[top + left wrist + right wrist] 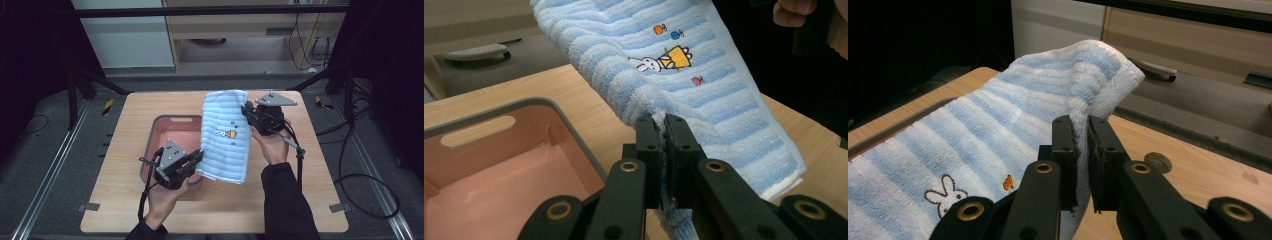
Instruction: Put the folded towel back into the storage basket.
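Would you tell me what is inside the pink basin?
The pink basin looks empty where visible in the left gripper view; the striped towel, held by both grippers, hides its right side from above.

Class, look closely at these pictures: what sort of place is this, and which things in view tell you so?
Probably a lab or workshop set up for recording, not a home. A small wooden table stands inside a dark metal frame, loose cables trail over the grey floor, and a person's hands work a striped towel with instrumented grippers.
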The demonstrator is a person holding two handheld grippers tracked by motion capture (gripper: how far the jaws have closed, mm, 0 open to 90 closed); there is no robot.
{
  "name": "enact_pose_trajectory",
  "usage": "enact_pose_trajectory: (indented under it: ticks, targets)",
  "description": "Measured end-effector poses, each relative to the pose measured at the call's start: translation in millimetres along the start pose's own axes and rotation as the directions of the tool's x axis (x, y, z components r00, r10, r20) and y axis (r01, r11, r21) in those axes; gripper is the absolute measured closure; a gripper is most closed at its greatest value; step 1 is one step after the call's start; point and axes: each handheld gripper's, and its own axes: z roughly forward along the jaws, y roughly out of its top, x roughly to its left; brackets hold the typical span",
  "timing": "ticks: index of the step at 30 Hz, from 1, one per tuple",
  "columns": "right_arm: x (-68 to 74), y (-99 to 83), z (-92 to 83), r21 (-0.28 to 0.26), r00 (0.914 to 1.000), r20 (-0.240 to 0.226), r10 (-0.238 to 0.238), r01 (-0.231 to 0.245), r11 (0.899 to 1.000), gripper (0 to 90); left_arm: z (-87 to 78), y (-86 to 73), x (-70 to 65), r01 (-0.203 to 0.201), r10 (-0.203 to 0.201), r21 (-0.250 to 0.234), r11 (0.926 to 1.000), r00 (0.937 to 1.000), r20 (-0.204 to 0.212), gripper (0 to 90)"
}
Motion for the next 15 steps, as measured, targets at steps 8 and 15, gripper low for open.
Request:
enact_pose_trajectory:
  ticks: [8, 15]
  targets:
    - [14.0, 8.2, 15.8, -0.001, 0.9997, -0.022, -0.011, 0.011, 1.0, 83.2, -13.8, -0.3, 13.1, -0.002, 0.001, -0.004, 1.0, 0.9994, -0.034, 85.8]
    - [31.5, 15.3, 31.3, -0.004, 0.9986, -0.047, -0.023, 0.023, 1.0, 83.2, -25.4, -5.7, 28.6, 0.018, -0.018, -0.015, 0.9997, 0.9979, -0.062, 85.7]
